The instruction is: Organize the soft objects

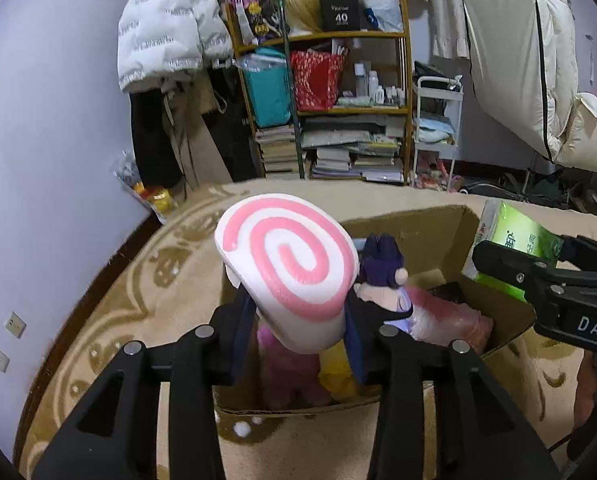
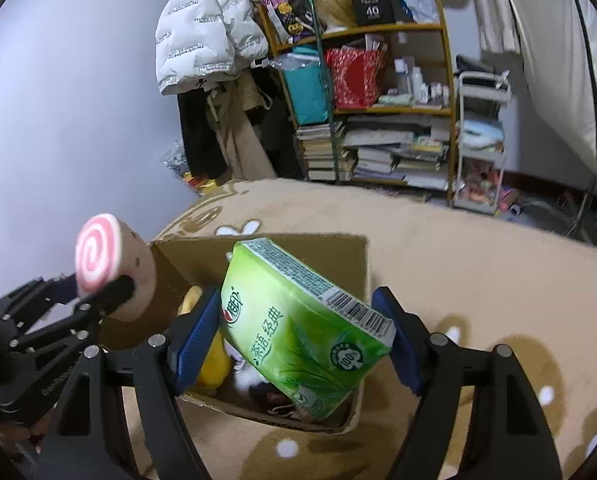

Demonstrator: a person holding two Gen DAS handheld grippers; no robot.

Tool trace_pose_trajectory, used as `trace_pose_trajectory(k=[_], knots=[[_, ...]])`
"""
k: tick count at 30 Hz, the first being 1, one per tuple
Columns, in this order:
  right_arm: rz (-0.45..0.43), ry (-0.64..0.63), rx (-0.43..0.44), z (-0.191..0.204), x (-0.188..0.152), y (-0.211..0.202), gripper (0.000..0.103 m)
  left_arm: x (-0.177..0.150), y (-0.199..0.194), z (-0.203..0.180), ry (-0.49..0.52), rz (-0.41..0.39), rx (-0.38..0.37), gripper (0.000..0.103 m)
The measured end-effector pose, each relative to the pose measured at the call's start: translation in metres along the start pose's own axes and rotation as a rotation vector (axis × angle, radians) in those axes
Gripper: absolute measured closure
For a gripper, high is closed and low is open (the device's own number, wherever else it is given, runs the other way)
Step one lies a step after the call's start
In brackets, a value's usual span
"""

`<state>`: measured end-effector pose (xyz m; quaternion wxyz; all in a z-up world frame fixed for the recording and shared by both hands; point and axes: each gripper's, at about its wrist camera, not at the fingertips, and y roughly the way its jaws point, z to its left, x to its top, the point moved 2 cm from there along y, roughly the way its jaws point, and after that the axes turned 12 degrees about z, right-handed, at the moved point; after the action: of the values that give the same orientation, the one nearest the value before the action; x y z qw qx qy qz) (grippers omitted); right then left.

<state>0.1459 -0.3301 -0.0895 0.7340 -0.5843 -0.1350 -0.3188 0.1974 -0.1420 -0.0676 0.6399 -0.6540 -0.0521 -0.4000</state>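
Observation:
My left gripper [image 1: 300, 320] is shut on a pink-and-white swirl roll cushion [image 1: 286, 264] and holds it above the left end of an open cardboard box [image 1: 438, 232]. It also shows in the right wrist view [image 2: 98, 260]. My right gripper [image 2: 302, 332] is shut on a green tissue pack [image 2: 302, 328] and holds it tilted over the same box [image 2: 298, 248]. The pack shows at the right of the left wrist view [image 1: 514, 240]. Inside the box lie a purple-haired plush doll [image 1: 382, 276], a pink plush [image 1: 290, 364] and a yellow soft toy [image 2: 214, 356].
The box stands on a beige patterned carpet [image 2: 478, 264]. Behind it are a cluttered wooden shelf with books and bags [image 1: 338, 112], a white cart [image 1: 434, 132], hanging coats [image 1: 166, 28] and a lilac wall [image 1: 50, 120] at the left.

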Motion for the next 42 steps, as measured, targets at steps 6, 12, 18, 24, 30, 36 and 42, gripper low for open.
trace_pose_trajectory(k=[6, 12, 18, 24, 30, 36, 42], knots=[[0.032, 0.0, 0.011, 0.003, -0.003, 0.012, 0.021, -0.003, 0.007, 0.003, -0.022, 0.003, 0.022, 0.033], [0.008, -0.001, 0.026, 0.005, -0.004, 0.006, 0.01, -0.006, -0.003, 0.012, -0.054, -0.013, 0.04, 0.023], [-0.035, 0.02, 0.03, 0.006, -0.003, -0.015, 0.0, -0.015, -0.023, 0.017, -0.067, -0.034, 0.088, 0.015], [-0.073, 0.004, 0.013, 0.014, -0.008, -0.042, 0.0, -0.023, -0.058, 0.019, -0.071, -0.076, 0.1, 0.008], [-0.102, -0.017, 0.0, 0.025, -0.018, -0.074, 0.0, -0.035, -0.089, 0.025, -0.085, -0.104, 0.108, 0.003], [-0.134, -0.034, -0.015, 0.031, -0.033, -0.11, 0.0, -0.056, -0.122, 0.029, -0.095, -0.127, 0.129, 0.003], [-0.151, -0.05, -0.028, 0.034, -0.055, -0.141, 0.0, -0.075, -0.149, 0.032, -0.108, -0.156, 0.138, 0.002]])
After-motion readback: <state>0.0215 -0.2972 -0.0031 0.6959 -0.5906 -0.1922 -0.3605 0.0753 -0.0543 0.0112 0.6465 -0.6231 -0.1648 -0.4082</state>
